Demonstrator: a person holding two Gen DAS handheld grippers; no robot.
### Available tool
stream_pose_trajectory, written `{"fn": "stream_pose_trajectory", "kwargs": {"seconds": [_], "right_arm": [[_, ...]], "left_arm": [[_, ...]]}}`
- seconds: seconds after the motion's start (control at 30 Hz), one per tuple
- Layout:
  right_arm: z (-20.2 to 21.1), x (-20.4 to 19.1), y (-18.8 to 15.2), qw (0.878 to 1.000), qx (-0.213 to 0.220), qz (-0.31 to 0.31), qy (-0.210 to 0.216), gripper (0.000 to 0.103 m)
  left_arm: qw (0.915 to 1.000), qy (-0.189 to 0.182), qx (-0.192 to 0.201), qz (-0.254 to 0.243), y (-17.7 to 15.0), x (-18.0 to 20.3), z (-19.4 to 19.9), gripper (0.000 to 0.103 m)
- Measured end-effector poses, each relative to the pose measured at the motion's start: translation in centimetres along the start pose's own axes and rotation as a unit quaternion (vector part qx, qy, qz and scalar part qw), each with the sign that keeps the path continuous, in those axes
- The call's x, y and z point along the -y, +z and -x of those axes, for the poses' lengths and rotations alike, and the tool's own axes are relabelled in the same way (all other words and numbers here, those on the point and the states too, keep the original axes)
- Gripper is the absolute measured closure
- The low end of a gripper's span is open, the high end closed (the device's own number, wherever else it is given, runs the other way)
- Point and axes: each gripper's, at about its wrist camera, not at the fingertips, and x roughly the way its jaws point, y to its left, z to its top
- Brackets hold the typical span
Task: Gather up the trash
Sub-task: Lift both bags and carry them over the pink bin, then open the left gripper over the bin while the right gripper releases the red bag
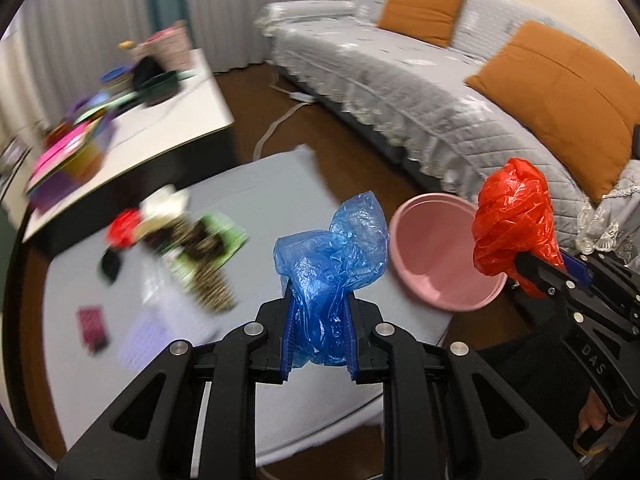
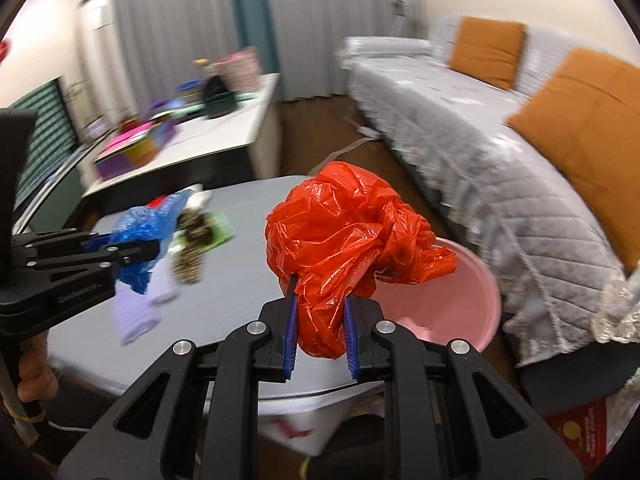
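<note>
My left gripper (image 1: 319, 320) is shut on a crumpled blue plastic bag (image 1: 332, 256) and holds it above the grey table (image 1: 248, 192). My right gripper (image 2: 320, 322) is shut on a crumpled red plastic bag (image 2: 348, 232), held just left of and above a pink basin (image 2: 460, 292) at the table's right edge. In the left wrist view the right gripper (image 1: 536, 270) with the red bag (image 1: 514, 220) sits at the right, beside the pink basin (image 1: 436, 256). In the right wrist view the left gripper (image 2: 136, 252) with the blue bag (image 2: 148, 224) is at the left.
More clutter lies on the table's left part: a red crumpled item (image 1: 124, 226), a leopard-print item (image 1: 204, 264), a green packet (image 1: 228, 236), lilac cloth (image 2: 140, 304). A white side table (image 1: 168, 120) with coloured boxes stands behind. A grey sofa (image 1: 420, 92) with orange cushions is right.
</note>
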Motion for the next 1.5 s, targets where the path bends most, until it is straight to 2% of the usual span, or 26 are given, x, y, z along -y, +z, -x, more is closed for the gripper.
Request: {"fn": "stream_pose_trajectory", "kwargs": {"seconds": [0.13,0.23,0.4,0.63,0.77,0.83,0.87,0.9,0.93,0.97,1.03,1.13,1.2,1.33,1.43,1.5], "right_arm": [[-2.2,5.3,1.5,0.998,-0.01,-0.048,-0.037,0.083],[-3.8,7.7,1.9,0.995,-0.021,-0.081,-0.048,0.083],[-7.0,10.9,1.9,0.99,-0.042,-0.118,-0.069,0.083],[-10.7,13.7,1.0,0.978,-0.09,-0.18,-0.053,0.083],[-12.6,14.4,0.7,0.973,-0.117,-0.191,-0.053,0.083],[-13.2,14.6,0.6,0.971,-0.124,-0.195,-0.056,0.08],[-13.3,14.8,0.6,0.97,-0.127,-0.197,-0.06,0.078],[-13.5,15.0,0.5,0.969,-0.13,-0.199,-0.065,0.072],[-13.7,15.1,0.5,0.968,-0.134,-0.201,-0.069,0.061],[-13.7,15.3,0.4,0.967,-0.137,-0.203,-0.071,0.057],[-13.8,15.7,0.3,0.965,-0.139,-0.207,-0.078,0.04],[-13.9,16.0,0.2,0.964,-0.139,-0.211,-0.086,0.034],[-13.8,16.1,0.2,0.964,-0.137,-0.212,-0.087,0.033],[-12.9,15.8,0.6,0.967,-0.117,-0.21,-0.089,0.029],[-11.3,15.2,1.3,0.972,-0.079,-0.203,-0.09,0.023],[-9.6,14.3,1.7,0.975,-0.048,-0.194,-0.092,0.02]], "left_arm": [[0.9985,-0.044,-0.012,-0.031,3.8,4.6,-4.1,0.083],[0.9958,-0.07,-0.026,-0.053,5.5,8.0,-7.0,0.083],[0.9908,-0.089,-0.06,-0.081,6.5,12.0,-11.6,0.083],[0.9875,-0.09,-0.098,-0.085,6.8,13.5,-16.4,0.083],[0.986,-0.089,-0.116,-0.08,6.8,13.4,-18.3,0.083],[0.9848,-0.087,-0.131,-0.075,6.7,13.4,-19.6,0.074],[0.9839,-0.088,-0.138,-0.072,6.6,13.3,-20.0,0.055],[0.9836,-0.091,-0.14,-0.068,6.6,13.2,-20.4,0.035],[0.9838,-0.092,-0.141,-0.062,6.6,13.1,-20.7,0.028],[0.9848,-0.085,-0.142,-0.054,6.5,12.8,-20.9,0.026],[0.9836,-0.08,-0.154,-0.048,6.4,12.4,-21.6,0.022],[0.9818,-0.071,-0.172,-0.037,6.1,11.8,-22.3,0.021],[0.9832,-0.064,-0.167,-0.036,6.1,11.5,-22.0,0.021],[0.9878,-0.044,-0.143,-0.045,6.3,10.9,-20.1,0.021],[0.9921,-0.026,-0.113,-0.048,6.7,10.0,-17.7,0.021],[0.9957,-0.01,-0.08,-0.046,6.8,9.0,-14.9,0.021]]}}
